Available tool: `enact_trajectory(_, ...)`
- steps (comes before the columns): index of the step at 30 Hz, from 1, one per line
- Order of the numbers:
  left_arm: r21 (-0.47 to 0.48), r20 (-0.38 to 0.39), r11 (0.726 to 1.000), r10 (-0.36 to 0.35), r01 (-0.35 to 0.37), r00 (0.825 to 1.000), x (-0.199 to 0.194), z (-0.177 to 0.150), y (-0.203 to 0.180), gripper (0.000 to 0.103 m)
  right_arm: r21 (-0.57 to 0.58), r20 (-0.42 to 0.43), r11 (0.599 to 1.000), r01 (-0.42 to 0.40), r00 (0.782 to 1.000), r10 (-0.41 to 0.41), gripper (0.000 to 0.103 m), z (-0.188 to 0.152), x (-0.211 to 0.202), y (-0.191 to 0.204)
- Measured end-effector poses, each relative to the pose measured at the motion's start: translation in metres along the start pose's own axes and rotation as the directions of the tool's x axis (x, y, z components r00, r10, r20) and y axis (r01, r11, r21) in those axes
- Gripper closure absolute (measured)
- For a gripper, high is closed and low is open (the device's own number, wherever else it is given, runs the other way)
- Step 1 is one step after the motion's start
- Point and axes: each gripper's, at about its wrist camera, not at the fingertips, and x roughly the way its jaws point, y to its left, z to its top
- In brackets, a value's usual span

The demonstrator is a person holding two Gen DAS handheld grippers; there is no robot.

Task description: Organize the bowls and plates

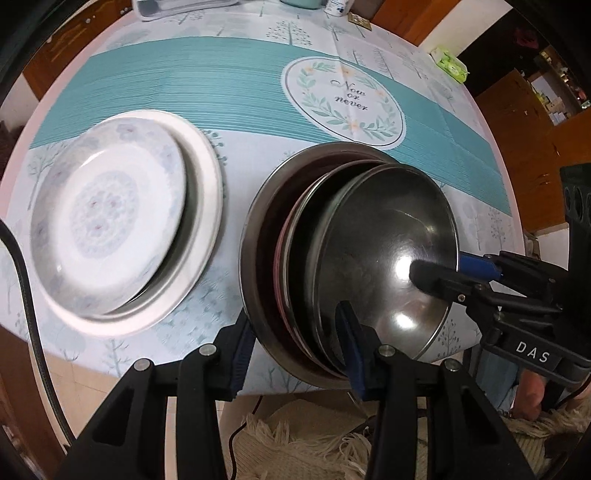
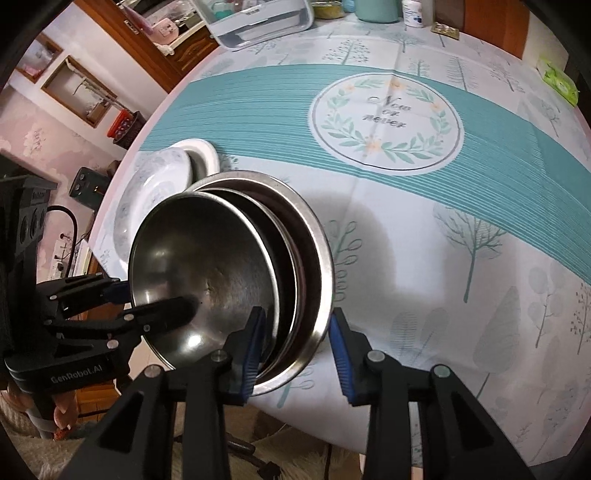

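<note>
A stack of nested steel bowls (image 1: pixel 373 240) (image 2: pixel 207 258) hangs tilted at the table's near edge. My left gripper (image 1: pixel 295 350) is shut on the stack's rim, one finger outside the widest bowl and one inside the innermost. My right gripper (image 2: pixel 297 343) is shut on the opposite rim in the same way. Each gripper shows in the other's view: the right gripper (image 1: pixel 443 267) and the left gripper (image 2: pixel 147 299) both have a finger inside the top bowl. To the left, a patterned white deep plate (image 1: pixel 107 221) (image 2: pixel 159 184) lies tilted on a larger white plate (image 1: pixel 207 206) (image 2: pixel 203 151).
The round table (image 1: pixel 229 88) has a teal and white tree-print cloth. At its far edge stand a clear container (image 2: pixel 258 22), a teal cup (image 2: pixel 376 9) and a white bottle (image 2: pixel 413 13); a green packet (image 2: pixel 557 79) lies far right. A fringed rug (image 1: pixel 295 435) is below.
</note>
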Motion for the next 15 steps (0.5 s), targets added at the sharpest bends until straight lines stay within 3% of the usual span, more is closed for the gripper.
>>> enact_trajectory(15, 0.011, 0.104, 1.000, 0.027, -0.028, 0.994, -0.054, 0.001, 0.047, 0.061, -0.071, 0.080, 0.997, 0.018, 0.997, -0.012, 0.068, 0.016, -0.015, 0.059)
